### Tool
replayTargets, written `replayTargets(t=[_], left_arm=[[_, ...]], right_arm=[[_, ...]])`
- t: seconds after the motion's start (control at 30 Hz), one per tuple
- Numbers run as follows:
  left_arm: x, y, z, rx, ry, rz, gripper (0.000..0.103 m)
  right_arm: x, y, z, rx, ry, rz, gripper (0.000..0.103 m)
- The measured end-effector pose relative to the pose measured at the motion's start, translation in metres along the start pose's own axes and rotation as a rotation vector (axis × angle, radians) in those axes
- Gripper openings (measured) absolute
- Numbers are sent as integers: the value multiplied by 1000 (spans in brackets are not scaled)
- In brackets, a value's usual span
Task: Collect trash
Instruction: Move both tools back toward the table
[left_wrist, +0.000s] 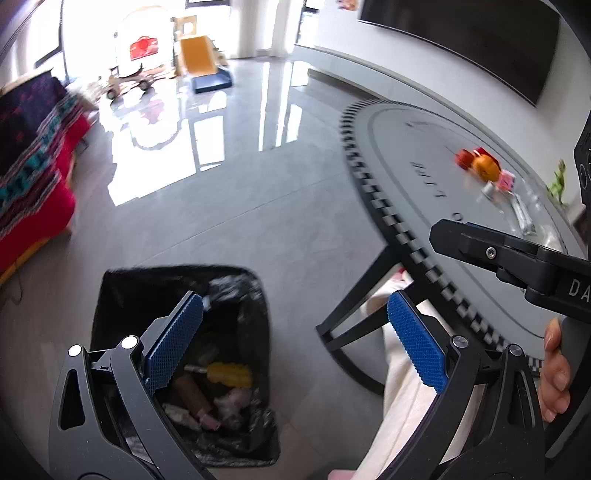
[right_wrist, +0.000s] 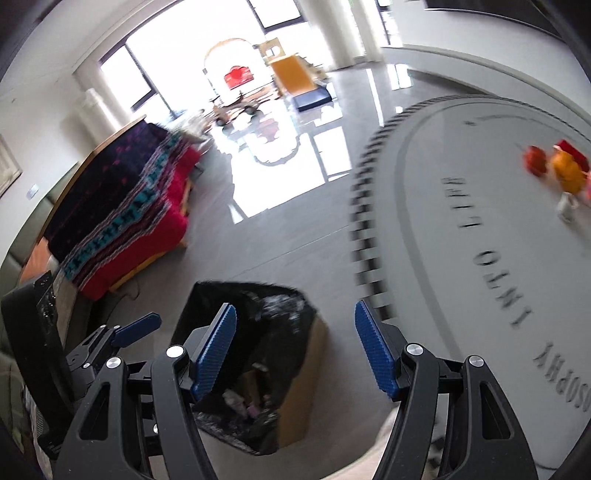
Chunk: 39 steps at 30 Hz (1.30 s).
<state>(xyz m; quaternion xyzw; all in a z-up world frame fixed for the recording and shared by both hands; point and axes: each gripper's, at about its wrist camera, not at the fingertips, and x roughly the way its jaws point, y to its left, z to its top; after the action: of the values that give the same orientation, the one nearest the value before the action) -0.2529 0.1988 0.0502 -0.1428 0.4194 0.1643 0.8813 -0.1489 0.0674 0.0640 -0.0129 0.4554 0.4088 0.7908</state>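
Observation:
A bin lined with a black bag (left_wrist: 177, 295) stands on the floor beside the round grey table (left_wrist: 413, 177). It holds a yellow item (left_wrist: 229, 373), a brown roll and several wrappers. My left gripper (left_wrist: 295, 336) is open and empty above the bin. My right gripper (right_wrist: 295, 345) is open and empty, above the bin (right_wrist: 258, 332) and the table edge; in the left wrist view it shows over the table (left_wrist: 480, 251). On the table lie an orange object (left_wrist: 485, 167), a red one (left_wrist: 463, 158), a pink wrapper (left_wrist: 506, 181) and clear plastic (left_wrist: 522, 216).
A sofa with a red and dark patterned blanket (right_wrist: 122, 206) stands left. Toys and a yellow slide (left_wrist: 197, 55) are by the far windows. A black table leg (left_wrist: 354, 302) and my pale trouser leg (left_wrist: 406, 398) are near the bin. Glossy grey floor lies between.

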Motion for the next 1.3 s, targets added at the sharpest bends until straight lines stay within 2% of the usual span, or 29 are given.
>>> replayTargets(t=[0.4, 0.57, 0.8, 1.07, 1.23, 1.3], left_arm=[[44, -103, 51, 175, 13, -126, 97], [61, -136, 64, 231, 19, -151, 97], [90, -172, 90, 270, 24, -166, 97], [119, -208, 109, 340, 42, -170, 97], [130, -211, 114, 338, 58, -175, 97], [133, -209, 115, 332, 66, -176, 97]], right_arm=[[-24, -111, 23, 183, -59, -131, 68], [-32, -158, 34, 249, -86, -206, 68], [-27, -223, 45, 319, -69, -303, 66], [-2, -248, 61, 310, -39, -337, 54], [6, -253, 67, 288, -42, -364, 50], [8, -253, 69, 276, -45, -378, 45]])
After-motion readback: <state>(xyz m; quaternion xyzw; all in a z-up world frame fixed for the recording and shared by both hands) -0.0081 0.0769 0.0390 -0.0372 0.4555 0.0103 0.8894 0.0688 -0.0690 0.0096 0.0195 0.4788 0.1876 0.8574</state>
